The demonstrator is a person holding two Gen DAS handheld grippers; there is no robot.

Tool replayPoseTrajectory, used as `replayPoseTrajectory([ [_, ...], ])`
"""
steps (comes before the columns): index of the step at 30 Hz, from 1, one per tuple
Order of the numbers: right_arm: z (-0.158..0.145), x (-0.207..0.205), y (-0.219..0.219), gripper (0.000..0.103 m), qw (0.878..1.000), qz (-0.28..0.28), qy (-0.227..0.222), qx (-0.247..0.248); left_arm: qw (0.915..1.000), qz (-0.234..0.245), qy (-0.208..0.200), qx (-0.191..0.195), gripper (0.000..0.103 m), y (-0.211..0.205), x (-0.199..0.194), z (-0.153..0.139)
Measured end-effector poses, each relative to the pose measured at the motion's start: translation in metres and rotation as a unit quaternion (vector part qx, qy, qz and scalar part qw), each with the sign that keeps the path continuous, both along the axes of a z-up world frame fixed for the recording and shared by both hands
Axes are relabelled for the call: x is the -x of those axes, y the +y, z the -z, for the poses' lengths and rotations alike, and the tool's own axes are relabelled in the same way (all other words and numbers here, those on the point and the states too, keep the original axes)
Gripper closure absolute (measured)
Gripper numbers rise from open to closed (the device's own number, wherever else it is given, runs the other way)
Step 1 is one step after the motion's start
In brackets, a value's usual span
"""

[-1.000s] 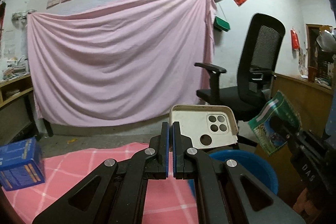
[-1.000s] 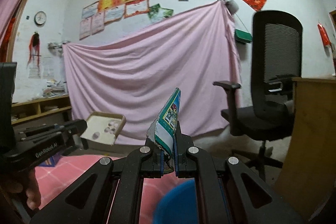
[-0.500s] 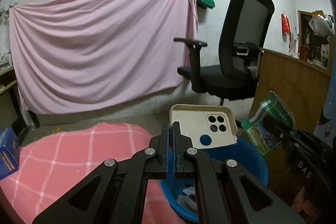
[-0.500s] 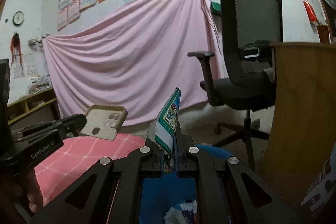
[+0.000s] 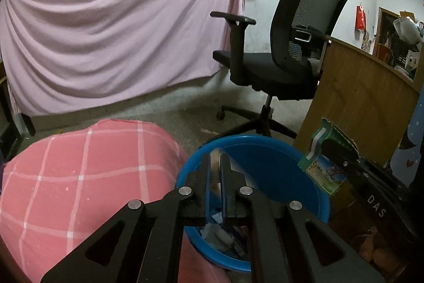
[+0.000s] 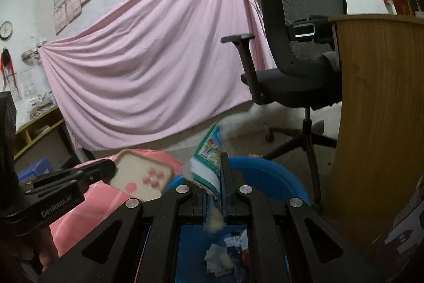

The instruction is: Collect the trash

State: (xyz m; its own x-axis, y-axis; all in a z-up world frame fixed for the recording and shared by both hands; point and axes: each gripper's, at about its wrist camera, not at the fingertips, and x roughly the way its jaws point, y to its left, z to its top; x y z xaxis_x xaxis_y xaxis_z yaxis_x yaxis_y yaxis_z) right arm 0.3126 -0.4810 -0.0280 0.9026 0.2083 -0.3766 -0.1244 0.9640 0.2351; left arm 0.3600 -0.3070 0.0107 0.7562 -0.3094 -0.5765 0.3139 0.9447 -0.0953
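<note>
My left gripper (image 5: 214, 166) hangs over the blue basin (image 5: 265, 158); its jaws stand slightly apart and the beige phone case (image 6: 140, 177) is slipping out, blurred, seen beside its tip in the right wrist view. In the left wrist view the case shows only as a blur between the fingers. My right gripper (image 6: 213, 177) is also over the basin (image 6: 267, 177); its jaws have parted and the green snack wrapper (image 6: 209, 153) leans loose against one finger. The wrapper also shows in the left wrist view (image 5: 323, 163). Crumpled trash (image 6: 225, 253) lies in the basin.
A pink checked cloth (image 5: 79, 171) covers the surface left of the basin. A black office chair (image 5: 278, 52) stands behind it, and a wooden desk panel (image 5: 357, 102) is at the right. A pink sheet (image 5: 119, 31) hangs on the wall. A blue box (image 6: 34, 167) sits far left.
Both grippers tilted down over the basin. The left jaws parted and the phone case is dropping. The right jaws loosened on the wrapper.
</note>
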Motion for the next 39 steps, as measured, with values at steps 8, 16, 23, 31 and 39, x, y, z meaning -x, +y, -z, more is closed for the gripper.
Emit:
replayPoseTrajectory([
  [8,0.003,-0.005,0.001,0.094,1.0,-0.004,0.015,0.0,1.0,-0.004,0.008,-0.001,0.096,0.003,-0.003,-0.001],
  [16,0.003,-0.008,0.001,0.078,1.0,-0.006,0.015,0.001,0.9998,-0.017,0.006,0.009,0.077,0.011,-0.002,-0.002],
  [23,0.001,-0.009,0.0,0.076,1.0,-0.002,0.011,-0.002,0.9995,-0.029,0.001,0.009,0.06,0.02,0.002,-0.004],
  [31,-0.008,-0.002,0.002,0.057,1.0,0.001,-0.004,-0.004,0.9973,-0.065,-0.033,0.008,0.008,0.049,0.022,-0.009],
  [39,-0.02,0.016,0.013,0.023,1.0,0.006,-0.022,0.002,0.9932,-0.081,-0.082,0.012,0.002,0.086,0.062,-0.021],
])
